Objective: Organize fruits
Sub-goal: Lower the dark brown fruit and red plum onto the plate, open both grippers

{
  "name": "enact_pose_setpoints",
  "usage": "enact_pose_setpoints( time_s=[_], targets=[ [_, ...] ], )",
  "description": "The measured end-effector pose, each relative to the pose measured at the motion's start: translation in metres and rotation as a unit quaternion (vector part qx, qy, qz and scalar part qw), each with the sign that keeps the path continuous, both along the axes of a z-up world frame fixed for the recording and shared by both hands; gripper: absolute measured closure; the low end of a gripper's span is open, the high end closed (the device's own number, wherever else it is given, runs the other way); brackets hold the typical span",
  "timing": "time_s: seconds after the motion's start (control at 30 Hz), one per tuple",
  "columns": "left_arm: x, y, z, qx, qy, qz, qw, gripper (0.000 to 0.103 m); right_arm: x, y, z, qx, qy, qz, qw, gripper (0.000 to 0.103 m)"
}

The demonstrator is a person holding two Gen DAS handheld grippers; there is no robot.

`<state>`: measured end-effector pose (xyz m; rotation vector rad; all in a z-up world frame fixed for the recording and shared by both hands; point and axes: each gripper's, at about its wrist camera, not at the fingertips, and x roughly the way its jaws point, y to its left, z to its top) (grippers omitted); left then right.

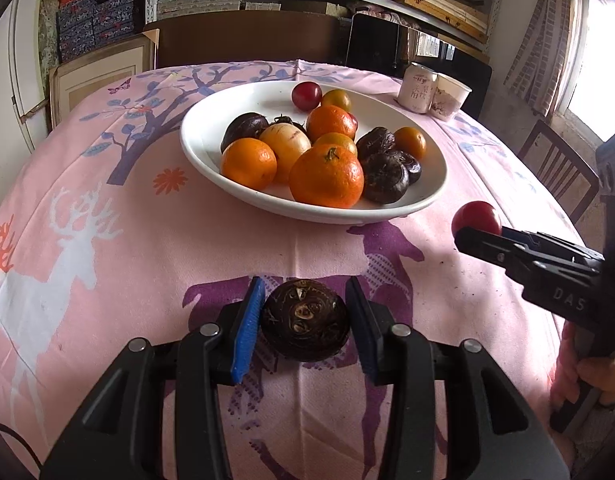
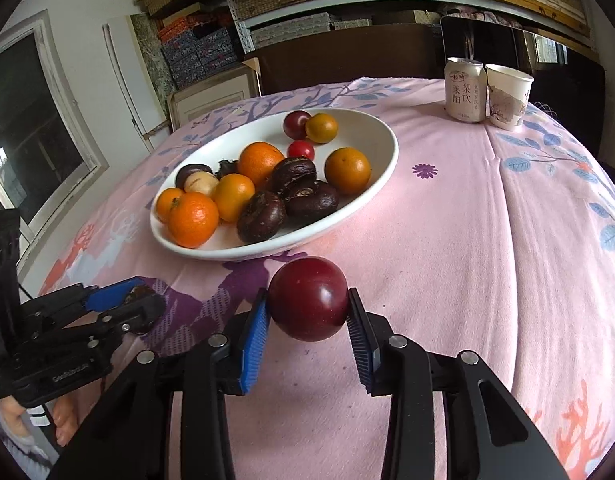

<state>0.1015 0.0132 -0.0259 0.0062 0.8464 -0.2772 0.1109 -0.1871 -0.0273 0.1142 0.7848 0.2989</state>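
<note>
Clamped between the blue pads of the left claw [image 1: 305, 326], a dark brown water chestnut [image 1: 305, 325] hangs just above the pink tablecloth [image 1: 127, 248], both pads touching its sides. To that claw's right, the right claw [image 2: 308, 316] grips a dark red plum [image 2: 308, 298], pinched at its widest part and likewise held over the cloth. Straight ahead of both claws sits the white bowl [image 1: 211, 160], already piled with oranges [image 1: 326, 176], more chestnuts [image 1: 384, 178], a pale round fruit [image 1: 285, 144] and small red and yellow tomatoes [image 1: 306, 96] at its far rim. Beyond the bowl, to the right, a drink can [image 2: 465, 90] stands touching a paper cup [image 2: 507, 98]. Both fruits look bound for the bowl. The plum's smooth, round skin could slip from the pads if the grip eases early; dropped on the heap, either fruit might roll off or knock a tomato over the low rim. A low approach could also clip the near rim and shift the bowl.
</note>
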Motion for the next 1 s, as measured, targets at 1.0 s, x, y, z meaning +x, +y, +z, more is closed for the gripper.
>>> enact_pose_setpoints(
  time_s=[1.0],
  targets=[
    [0.147,-0.004,0.054,-0.015,-0.038,0.089,0.9952,0.059,0.132,0.010,0.033,0.034,-0.022,-0.040,0.998,0.050]
  ],
)
